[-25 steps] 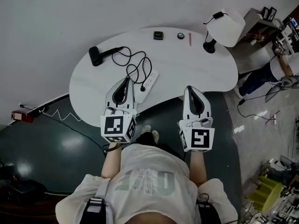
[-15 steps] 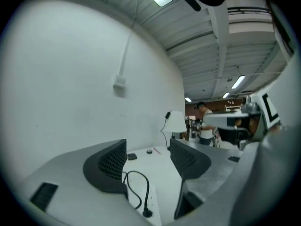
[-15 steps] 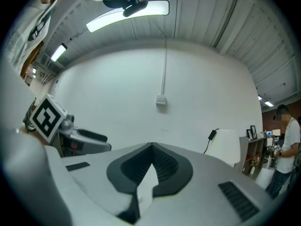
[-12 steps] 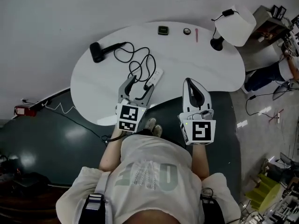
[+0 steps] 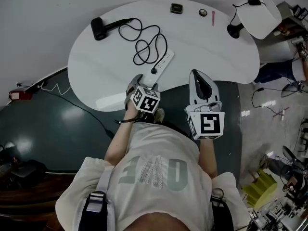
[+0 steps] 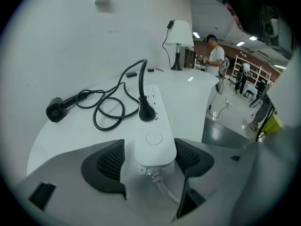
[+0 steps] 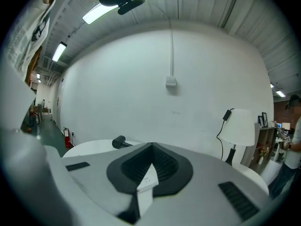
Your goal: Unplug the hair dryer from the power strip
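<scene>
A black hair dryer [image 5: 98, 29] [image 6: 57, 110] lies at the far left of the white table [image 5: 216, 57]. Its looped cord [image 5: 147, 44] runs to a black plug [image 5: 154, 71] [image 6: 146, 112] seated in the white power strip [image 5: 162, 61] [image 6: 151, 126]. My left gripper [image 5: 143, 84] [image 6: 149, 161] tilts down at the strip's near end. Its jaws are opening, one on each side of that end, and the pads do not press on it. My right gripper [image 5: 197, 73] [image 7: 151, 147] hovers shut over the table's near edge, to the right of the strip, holding nothing.
A white-shaded lamp [image 5: 260, 16] [image 6: 181, 34] [image 7: 240, 126] stands at the table's far right. A small black square item [image 5: 176, 7], a round item [image 5: 203, 12] and a pink pen [image 5: 213, 18] lie along the far edge. A person [image 5: 284, 71] bends at the right.
My left gripper has dropped from above the near edge to the table, tipped downward and gone from shut to open around the strip's end. The right gripper has sunk slightly.
</scene>
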Motion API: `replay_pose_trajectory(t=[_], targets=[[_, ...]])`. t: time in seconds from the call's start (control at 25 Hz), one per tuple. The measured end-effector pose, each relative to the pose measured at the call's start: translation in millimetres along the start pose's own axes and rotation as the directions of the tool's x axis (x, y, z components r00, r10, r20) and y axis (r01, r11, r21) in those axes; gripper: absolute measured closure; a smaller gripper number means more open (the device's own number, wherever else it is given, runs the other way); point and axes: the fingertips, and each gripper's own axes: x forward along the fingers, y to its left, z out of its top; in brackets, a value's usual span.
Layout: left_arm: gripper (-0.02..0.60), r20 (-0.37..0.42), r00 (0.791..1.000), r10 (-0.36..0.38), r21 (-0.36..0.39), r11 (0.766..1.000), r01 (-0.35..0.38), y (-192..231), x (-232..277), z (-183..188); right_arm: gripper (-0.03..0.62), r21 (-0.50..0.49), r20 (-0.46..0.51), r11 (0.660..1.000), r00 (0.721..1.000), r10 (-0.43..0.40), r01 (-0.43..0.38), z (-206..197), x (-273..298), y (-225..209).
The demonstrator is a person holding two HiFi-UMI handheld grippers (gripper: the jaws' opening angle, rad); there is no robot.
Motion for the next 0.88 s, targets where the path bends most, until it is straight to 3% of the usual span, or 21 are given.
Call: replay_pose_trajectory(t=[0.16, 0.28, 0.4, 0.48, 0.6, 0.76, 0.88], targets=[[0.266, 0.014, 0.997, -0.072, -0.053, 0.996, 0.072, -5.0, 4.3, -5.6, 0.591, 0.037, -0.010, 0.989, 0.990, 0.142, -0.142, -19.9, 18.5, 17.3], [0.287, 0.080, 0.991, -0.105, -0.065, 0.992, 0.111, -6.4, 1.3, -6.7, 0.591, 0.123, -0.002, 0.949, 0.956, 0.292, -0.290, -42.5, 38.5, 30.8], [0.312, 0.109, 0.989, -0.100, -0.054, 0.993, 0.107, -3.3, 1.5, -5.0, 0.591, 0.133, -0.027, 0.914, 0.920, 0.390, -0.383, -63.0, 57.9, 41.4], [0.313, 0.109, 0.989, -0.101, -0.055, 0.993, 0.107, -4.9, 2.3, -3.7, 0.489, 0.111, -0.068, 0.891, 0.891, 0.448, -0.440, -76.7, 66.1, 50.0], [0.313, 0.114, 0.988, -0.104, -0.048, 0.993, 0.110, -4.6, 3.1, -1.7, 0.446, 0.063, -0.148, 0.852, 0.839, 0.523, -0.520, -102.1, 78.8, 67.9], [0.314, 0.115, 0.987, -0.107, -0.045, 0.993, 0.113, -4.1, 1.3, -2.9, 0.344, 0.023, -0.286, 0.786, 0.749, 0.597, -0.618, -142.8, 100.9, 102.9], [0.314, 0.119, 0.987, -0.107, -0.044, 0.993, 0.113, -3.5, 0.4, -1.8, 0.345, -0.010, -0.303, 0.783, 0.748, 0.591, -0.622, -150.5, 123.0, 116.7]])
